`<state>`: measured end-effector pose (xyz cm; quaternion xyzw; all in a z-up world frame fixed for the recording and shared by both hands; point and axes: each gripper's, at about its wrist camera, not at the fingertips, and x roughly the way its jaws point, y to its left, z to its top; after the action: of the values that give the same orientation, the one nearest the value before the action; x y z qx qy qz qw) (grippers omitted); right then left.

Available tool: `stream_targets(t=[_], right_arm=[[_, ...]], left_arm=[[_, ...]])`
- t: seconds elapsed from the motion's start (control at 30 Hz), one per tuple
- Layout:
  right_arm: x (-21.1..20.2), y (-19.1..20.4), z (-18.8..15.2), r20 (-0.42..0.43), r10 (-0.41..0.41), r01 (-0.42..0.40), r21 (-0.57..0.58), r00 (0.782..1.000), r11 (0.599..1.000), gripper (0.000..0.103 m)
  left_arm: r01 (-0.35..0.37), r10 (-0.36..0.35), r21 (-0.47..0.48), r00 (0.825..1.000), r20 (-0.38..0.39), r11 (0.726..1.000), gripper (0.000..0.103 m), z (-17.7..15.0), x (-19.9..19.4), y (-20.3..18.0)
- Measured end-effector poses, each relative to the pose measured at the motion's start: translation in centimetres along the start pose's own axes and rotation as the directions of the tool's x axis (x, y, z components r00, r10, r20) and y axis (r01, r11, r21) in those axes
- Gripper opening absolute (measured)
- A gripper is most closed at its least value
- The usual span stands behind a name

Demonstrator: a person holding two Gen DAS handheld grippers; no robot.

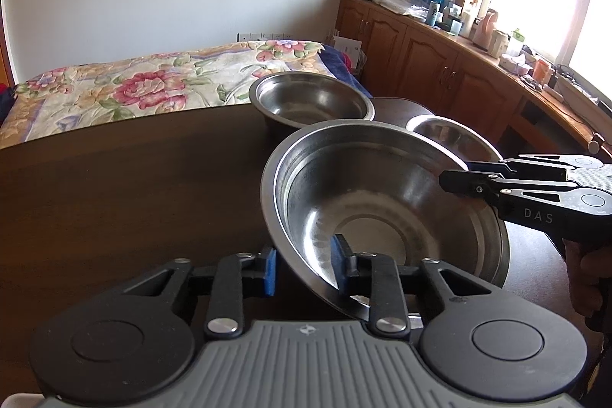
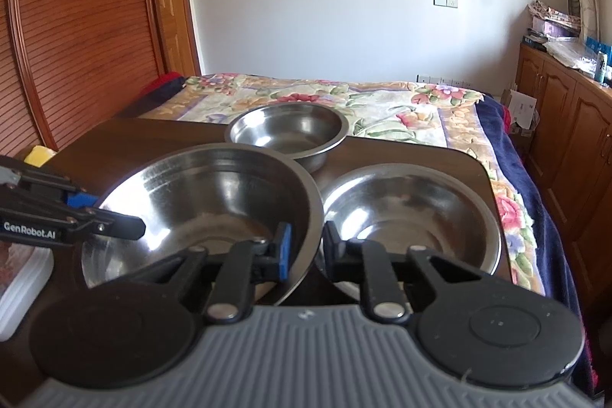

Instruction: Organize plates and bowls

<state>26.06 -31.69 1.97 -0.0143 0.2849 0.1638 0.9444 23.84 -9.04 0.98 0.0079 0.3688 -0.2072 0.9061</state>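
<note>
At left, on the dark wooden surface (image 1: 134, 186): the left gripper (image 1: 304, 264), blue pads pinched either side of the rim of the large steel bowl (image 1: 382, 201). Gripped there, by the look of it, to share the load of a wide, slippery vessel.

At centre: that bowl itself, tilted and apparently raised clear of the surface, overlapping the two bowls behind it. Beyond it, near the far edge by the flowered bed (image 1: 134, 86), a smaller deep bowl (image 1: 310, 98), upright and empty.

At right: the right gripper (image 2: 308, 249), closed across the opposite wall of the large bowl, one pad inside and one outside. Held from both sides, probably to keep it level during a move. Just beside it, a shallow steel bowl (image 2: 413, 217) resting on the surface, a likely partner for stacking.
</note>
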Motion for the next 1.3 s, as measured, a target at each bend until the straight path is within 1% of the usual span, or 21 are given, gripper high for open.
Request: stream_targets(t=[0.17,0.43,0.63,0.9,1.07,1.3], right_arm=[[-0.3,0.6,0.0,0.009,-0.014,0.014,0.002,1.000,1.000,0.017],[-1.8,1.4,0.2,0.035,-0.012,0.011,0.003,0.999,1.000,0.016],[-2.6,1.9,0.0,0.037,-0.010,0.010,0.003,0.999,1.000,0.016],[-3.5,2.7,-1.2,0.025,-0.011,0.011,0.012,1.000,1.000,0.016],[-4.0,3.1,-2.2,0.014,-0.014,0.014,0.018,1.000,1.000,0.016],[-4.7,3.1,-3.3,0.004,-0.014,0.014,0.041,1.000,0.999,0.016]], left_arm=[[0.000,0.000,-0.010,1.000,-0.004,1.000,0.026,-0.1,-0.7,-0.1],[0.016,-0.016,-0.013,0.999,0.035,1.000,0.026,-0.6,-3.1,-0.2],[0.029,-0.028,-0.015,0.998,0.048,0.999,0.026,-1.3,-4.0,0.1],[0.045,-0.045,-0.013,0.998,0.044,0.999,0.026,-2.9,-4.8,0.3],[0.057,-0.057,-0.009,0.998,0.025,0.998,0.026,-4.2,-4.9,0.2],[0.078,-0.078,-0.003,0.997,0.021,0.997,0.026,-5.2,-5.6,-0.1]])
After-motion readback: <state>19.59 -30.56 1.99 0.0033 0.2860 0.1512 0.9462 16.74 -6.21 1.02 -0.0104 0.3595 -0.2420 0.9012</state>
